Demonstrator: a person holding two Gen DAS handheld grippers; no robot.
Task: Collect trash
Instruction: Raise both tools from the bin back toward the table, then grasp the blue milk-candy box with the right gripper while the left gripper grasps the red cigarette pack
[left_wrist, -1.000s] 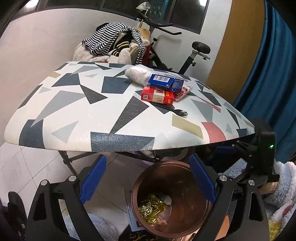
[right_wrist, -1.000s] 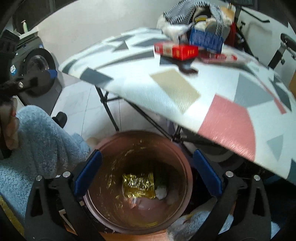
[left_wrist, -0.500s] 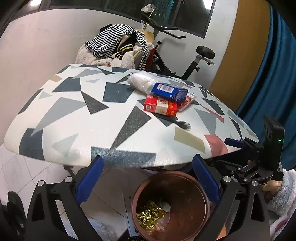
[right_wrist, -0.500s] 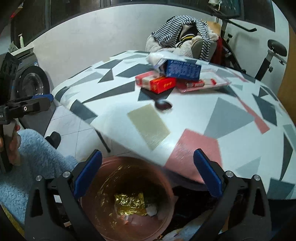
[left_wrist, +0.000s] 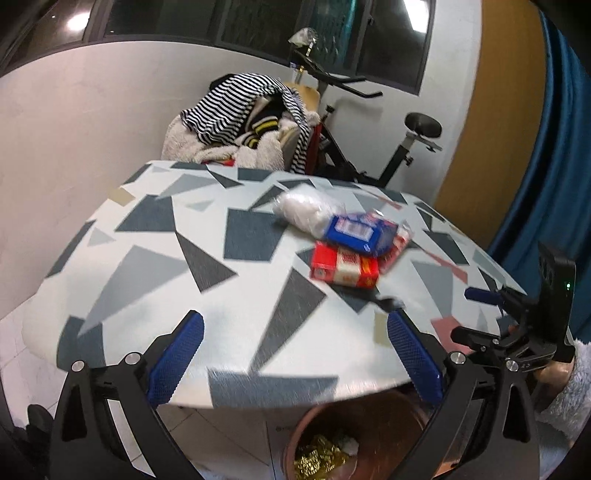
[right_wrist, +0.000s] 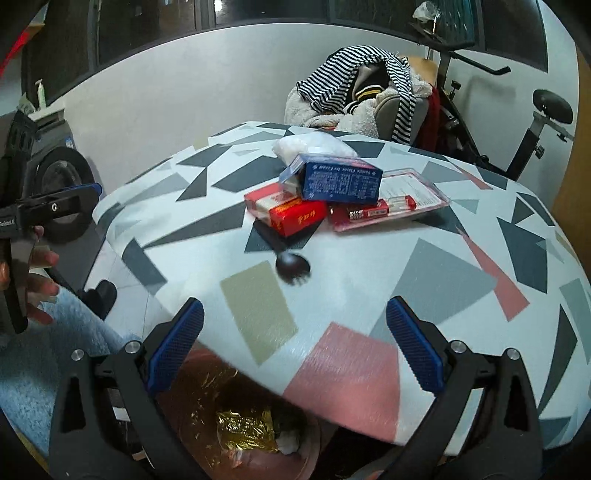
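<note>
Both my tongs are spread wide with nothing between their blue pads: the left tongs (left_wrist: 295, 354) and the right tongs (right_wrist: 295, 345) each hang at the bottom of their own frame, above the near edge of the patterned worktop (right_wrist: 424, 280). The trash sits in a pile at the centre of the right view: a blue box (right_wrist: 341, 181) lying on a red box (right_wrist: 291, 214), a clear packet (right_wrist: 399, 203) just right of them, a white bag (right_wrist: 314, 146) behind, and a black spoon (right_wrist: 293, 266) nearer me. Below the worktop edge, the brown bin (left_wrist: 369, 424) holds a gold wrapper (right_wrist: 245, 430).
</note>
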